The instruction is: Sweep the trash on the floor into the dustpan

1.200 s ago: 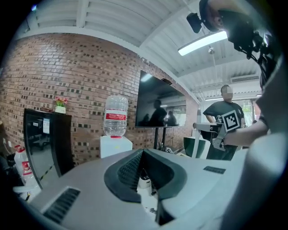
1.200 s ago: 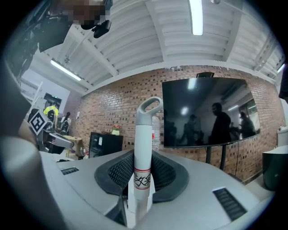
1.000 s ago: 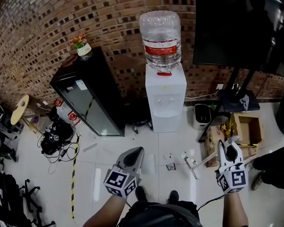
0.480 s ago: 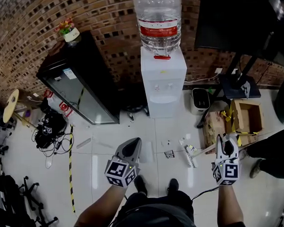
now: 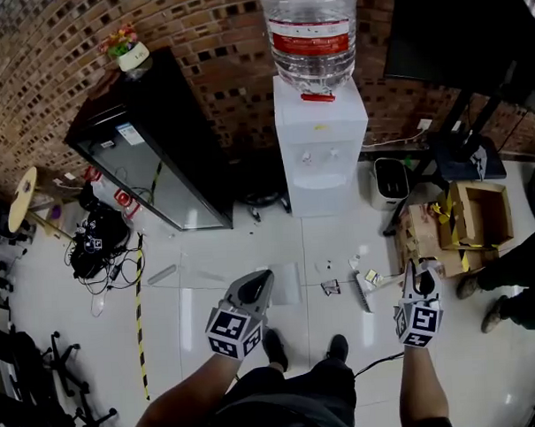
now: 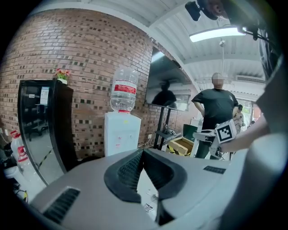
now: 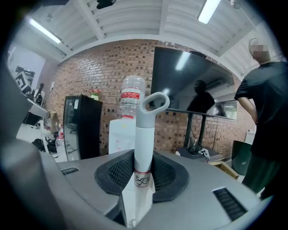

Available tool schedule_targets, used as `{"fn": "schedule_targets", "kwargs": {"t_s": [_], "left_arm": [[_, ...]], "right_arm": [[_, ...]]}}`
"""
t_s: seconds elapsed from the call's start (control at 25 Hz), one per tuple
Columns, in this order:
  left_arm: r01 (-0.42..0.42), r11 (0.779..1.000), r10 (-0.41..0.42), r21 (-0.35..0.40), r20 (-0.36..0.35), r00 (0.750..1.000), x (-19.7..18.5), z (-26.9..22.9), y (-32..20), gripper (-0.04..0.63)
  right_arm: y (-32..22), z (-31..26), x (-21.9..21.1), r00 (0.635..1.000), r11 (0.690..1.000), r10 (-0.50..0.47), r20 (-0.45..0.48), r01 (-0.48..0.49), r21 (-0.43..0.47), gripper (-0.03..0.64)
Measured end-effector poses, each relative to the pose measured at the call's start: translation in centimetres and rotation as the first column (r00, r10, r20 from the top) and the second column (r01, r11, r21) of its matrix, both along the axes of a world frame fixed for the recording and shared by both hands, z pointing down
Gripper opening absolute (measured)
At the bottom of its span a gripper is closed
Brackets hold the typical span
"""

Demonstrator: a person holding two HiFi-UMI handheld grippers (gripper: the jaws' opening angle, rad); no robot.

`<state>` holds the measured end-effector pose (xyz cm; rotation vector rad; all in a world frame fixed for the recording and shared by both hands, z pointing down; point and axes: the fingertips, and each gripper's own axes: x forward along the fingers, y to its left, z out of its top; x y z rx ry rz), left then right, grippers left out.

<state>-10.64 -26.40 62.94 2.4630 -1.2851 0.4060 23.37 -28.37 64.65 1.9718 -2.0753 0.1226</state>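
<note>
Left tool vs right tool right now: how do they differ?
The right tool is clamped on the white broom handle; the left tool holds nothing. The handle keeps the right tool's jaws apart; the left tool's jaws meet at the tips. Both face the water dispenser.

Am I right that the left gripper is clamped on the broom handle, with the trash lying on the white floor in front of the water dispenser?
Not quite: the right gripper is clamped on the broom handle, as the right gripper view shows; the left gripper holds nothing. The trash does lie on the white floor in front of the water dispenser.
</note>
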Motion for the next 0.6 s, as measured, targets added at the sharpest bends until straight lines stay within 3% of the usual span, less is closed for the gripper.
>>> {"fn": "schedule_targets", "kwargs": {"t_s": [0.6], "left_arm": [[-0.058,0.998,0.057,-0.022,-0.045,0.997,-5.1,2.4,1.0,0.005]], "right_arm": [[-0.1,2.6,-14.0,0.999,0.996,-0.035,0.012,0.036,-0.076,0.109]]}}
